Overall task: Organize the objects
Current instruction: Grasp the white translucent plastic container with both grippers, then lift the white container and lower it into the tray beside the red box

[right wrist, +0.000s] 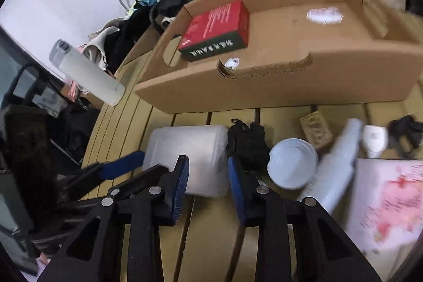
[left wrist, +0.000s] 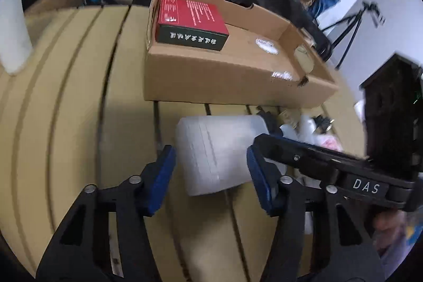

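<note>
Presently, on the slatted tan wooden table (right wrist: pixel 201 242): one shallow brown cardboard tray box (right wrist: pixel 277 86), holding a single red and dark green printed carton (right wrist: pixel 215 31) at its left end, the rest of its floor bare but for a white sticker; one translucent white plastic block-shaped container (left wrist: pixel 214 152), lying on the table just before the tray and not yet packed; left gripper (left wrist: pixel 211 176), fingers spread wide to either side of that container, not closed on it; right gripper (right wrist: pixel 208 186), fingers likewise parted, poised at the container's right end, pinching nothing; loose items beside it, all outside the tray: black bundled strap (right wrist: pixel 247 142), white round lid (right wrist: pixel 292 163), white plastic bottle (right wrist: pixel 335 168), pink printed sheet (right wrist: pixel 391 202); judged early in sorting, one item stowed, most remaining.
</note>
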A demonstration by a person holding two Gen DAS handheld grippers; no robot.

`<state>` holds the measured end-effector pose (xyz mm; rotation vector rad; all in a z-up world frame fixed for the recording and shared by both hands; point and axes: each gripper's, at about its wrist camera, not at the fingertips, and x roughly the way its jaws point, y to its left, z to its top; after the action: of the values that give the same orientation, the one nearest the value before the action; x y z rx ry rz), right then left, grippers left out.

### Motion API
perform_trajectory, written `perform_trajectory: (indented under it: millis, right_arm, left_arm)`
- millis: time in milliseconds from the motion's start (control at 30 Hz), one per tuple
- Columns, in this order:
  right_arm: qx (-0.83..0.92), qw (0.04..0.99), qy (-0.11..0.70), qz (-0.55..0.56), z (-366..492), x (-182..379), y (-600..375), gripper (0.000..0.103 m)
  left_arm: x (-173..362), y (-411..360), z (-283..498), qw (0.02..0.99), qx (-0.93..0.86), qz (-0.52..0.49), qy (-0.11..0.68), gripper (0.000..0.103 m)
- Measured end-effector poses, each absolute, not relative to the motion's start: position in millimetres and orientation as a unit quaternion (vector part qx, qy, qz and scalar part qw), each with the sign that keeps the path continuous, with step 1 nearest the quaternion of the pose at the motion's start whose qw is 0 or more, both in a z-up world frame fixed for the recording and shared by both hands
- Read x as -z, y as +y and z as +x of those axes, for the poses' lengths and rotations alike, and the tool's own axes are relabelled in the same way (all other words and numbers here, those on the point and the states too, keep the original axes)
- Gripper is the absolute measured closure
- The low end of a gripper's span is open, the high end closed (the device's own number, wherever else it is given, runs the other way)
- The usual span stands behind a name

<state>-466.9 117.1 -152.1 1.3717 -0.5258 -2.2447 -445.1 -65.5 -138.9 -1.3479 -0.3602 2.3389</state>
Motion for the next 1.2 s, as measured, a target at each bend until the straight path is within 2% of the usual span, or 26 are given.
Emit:
perform_trajectory:
  millis: [167,233,367,500,733,933,1200]
  right_arm:
    - [0.811,0.237,-0.198,0.498,-469,152,114,0.071]
    - [0.81,0.233,-0.193,0.502,-466,148,112,0.071]
    - [0.831,0.232,-0.174,0.474,-438,111,109,0.071]
    - [0.842,0.251,-0.179,0.442,-383,51,120,0.071]
    - [0.871,0.265,-0.148,0.386,-237,-21,129,0.071]
    - [0.886,0.257,-0.133,0.361,-151,-34,136,0.071]
    - [0.892,0.259,-0.13,0.347,-134,-41,144,0.071]
  left_arm:
    - [140,-66,-439,0.208,-0.841,-0.478,-0.144,0.058]
    - [135,-66,-434,0.203,-0.834,-0.491,-0.147,0.063]
    - [95,-66,-403,0.201,-0.846,-0.472,-0.143,0.064]
    - [24,-59,-336,0.212,-0.87,-0.428,-0.12,0.064]
    - [-38,-42,-196,0.207,-0.901,-0.367,-0.104,0.064]
    - [-42,-31,-127,0.214,-0.906,-0.353,-0.093,0.065]
    - [-49,-25,-121,0.217,-0.91,-0.342,-0.085,0.065]
